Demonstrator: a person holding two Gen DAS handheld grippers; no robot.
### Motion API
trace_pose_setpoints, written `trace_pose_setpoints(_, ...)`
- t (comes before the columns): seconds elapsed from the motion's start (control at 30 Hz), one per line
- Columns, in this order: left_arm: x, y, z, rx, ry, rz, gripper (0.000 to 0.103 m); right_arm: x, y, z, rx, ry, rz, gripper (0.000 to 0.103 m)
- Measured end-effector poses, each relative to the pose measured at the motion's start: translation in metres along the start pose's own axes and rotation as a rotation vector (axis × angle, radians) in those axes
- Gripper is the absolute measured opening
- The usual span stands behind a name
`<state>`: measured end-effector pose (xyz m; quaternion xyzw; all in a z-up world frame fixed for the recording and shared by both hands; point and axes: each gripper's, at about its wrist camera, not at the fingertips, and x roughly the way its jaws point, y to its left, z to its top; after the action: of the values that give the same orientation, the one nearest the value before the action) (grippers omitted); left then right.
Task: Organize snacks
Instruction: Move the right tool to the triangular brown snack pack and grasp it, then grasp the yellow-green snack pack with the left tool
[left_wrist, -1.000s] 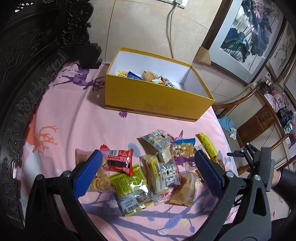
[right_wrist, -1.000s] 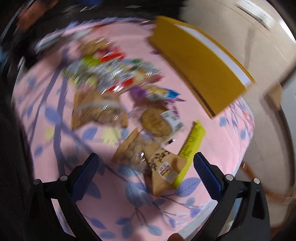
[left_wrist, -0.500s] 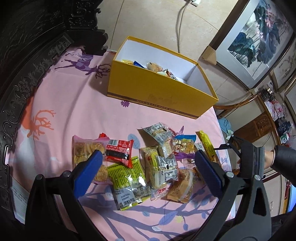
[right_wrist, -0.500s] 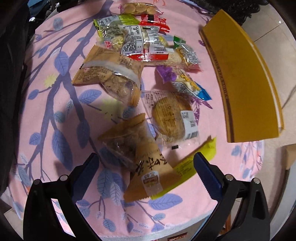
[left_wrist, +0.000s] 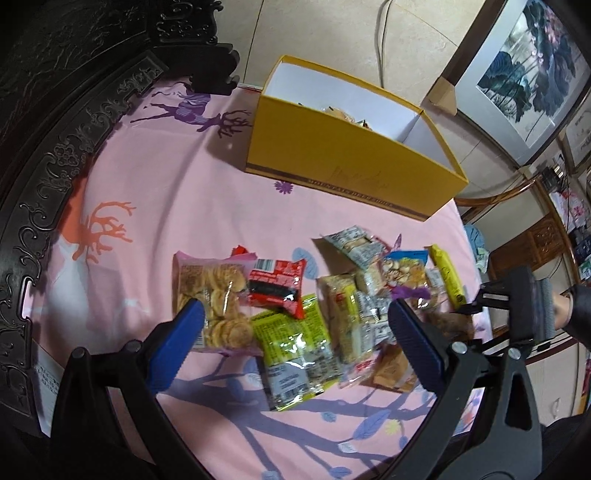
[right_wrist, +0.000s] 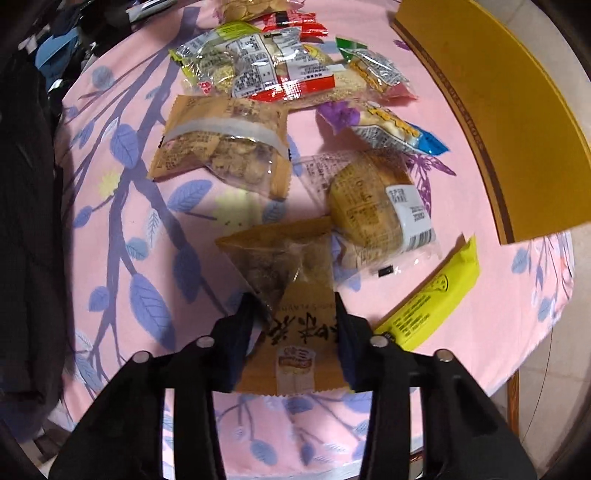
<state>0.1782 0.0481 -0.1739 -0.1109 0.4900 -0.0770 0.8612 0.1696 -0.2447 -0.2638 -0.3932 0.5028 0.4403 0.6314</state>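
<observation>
Several snack packets lie on a pink tablecloth (left_wrist: 147, 192). My right gripper (right_wrist: 295, 314) points steeply down, and its jaws are closing on a brown triangular packet (right_wrist: 288, 266), with both pads against its sides. Beside it lie a round cake in clear wrap (right_wrist: 373, 206) and a yellow bar (right_wrist: 432, 295). My left gripper (left_wrist: 295, 314) hovers open over the pile, above a biscuit pack (left_wrist: 214, 295), a red packet (left_wrist: 277, 288) and a green packet (left_wrist: 295, 343). An open yellow box (left_wrist: 351, 173) with a few snacks inside stands behind the pile.
Dark carved wooden furniture (left_wrist: 55, 147) borders the table's left side. The cloth's edge (right_wrist: 406, 435) hangs just below the held packet. A framed picture (left_wrist: 524, 66) leans on the wall at the right. A person's dark sleeve (left_wrist: 578, 306) shows at the far right.
My right gripper came down over the brown triangular packet and its wide jaws drew in around it. My left gripper sank a little closer to the pile, still open.
</observation>
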Motion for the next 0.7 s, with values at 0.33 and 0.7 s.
trace_pose_setpoints(0.33,0.028,-0.003,-0.036,0.075,0.078,0.064,0.101,-0.021,0.024,-0.011,0.489,-0.220,0.190,0.036)
trace_pose_setpoints(0.7,0.078,-0.005,-0.059,-0.068,0.190,0.083,0.101,-0.054,0.012,-0.015,0.930,-0.498,0.135,0.037)
